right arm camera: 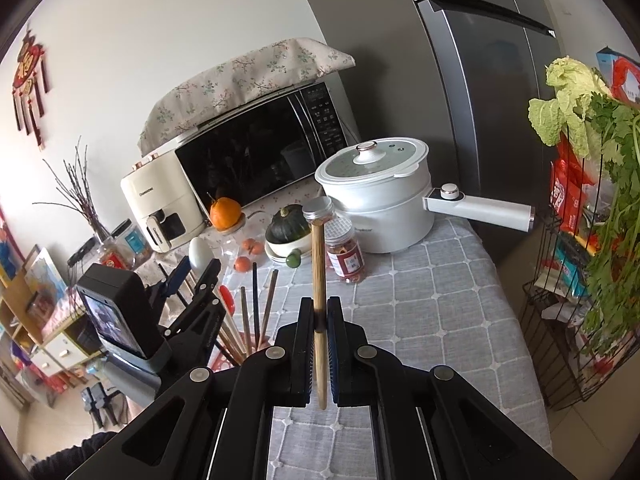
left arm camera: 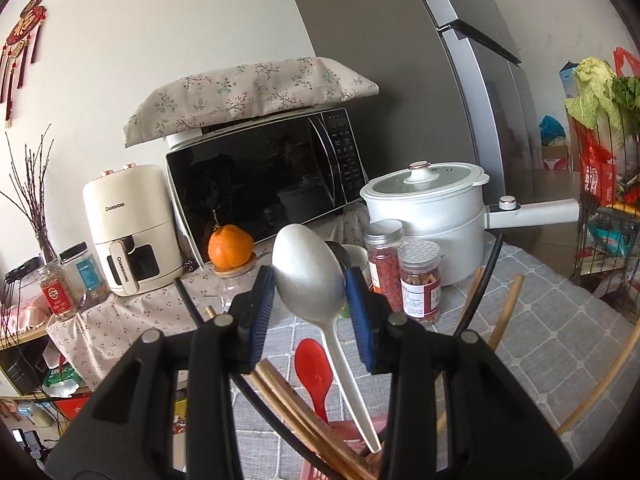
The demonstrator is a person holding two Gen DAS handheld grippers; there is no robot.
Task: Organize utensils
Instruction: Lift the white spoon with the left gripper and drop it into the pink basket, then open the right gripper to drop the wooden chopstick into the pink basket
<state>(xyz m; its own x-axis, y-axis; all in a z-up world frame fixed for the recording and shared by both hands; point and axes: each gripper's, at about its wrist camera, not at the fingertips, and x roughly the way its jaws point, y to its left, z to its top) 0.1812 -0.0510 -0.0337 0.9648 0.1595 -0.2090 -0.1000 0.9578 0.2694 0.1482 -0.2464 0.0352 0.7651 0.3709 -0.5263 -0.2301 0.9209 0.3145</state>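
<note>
In the left wrist view my left gripper (left arm camera: 310, 280) is shut on the bowl of a white spoon (left arm camera: 308, 268), whose handle runs down into a pink holder (left arm camera: 348, 436). A red spoon (left arm camera: 314, 372) and wooden chopsticks (left arm camera: 288, 404) stand in the same holder. In the right wrist view my right gripper (right arm camera: 319, 312) is shut on a wooden chopstick (right arm camera: 319, 280) held upright above the grey cloth. The left gripper (right arm camera: 196, 270) with its white spoon (right arm camera: 200, 254) shows at the left, above a holder with several chopsticks (right arm camera: 250, 316).
A white electric pot (right arm camera: 380, 208) with a long handle, two spice jars (left arm camera: 404, 276), a green squash in a bowl (right arm camera: 288, 224), an orange (right arm camera: 225, 213), a microwave (right arm camera: 256, 152) and an air fryer (right arm camera: 160, 208) stand at the back. A wire rack with vegetables (right arm camera: 592, 216) stands right.
</note>
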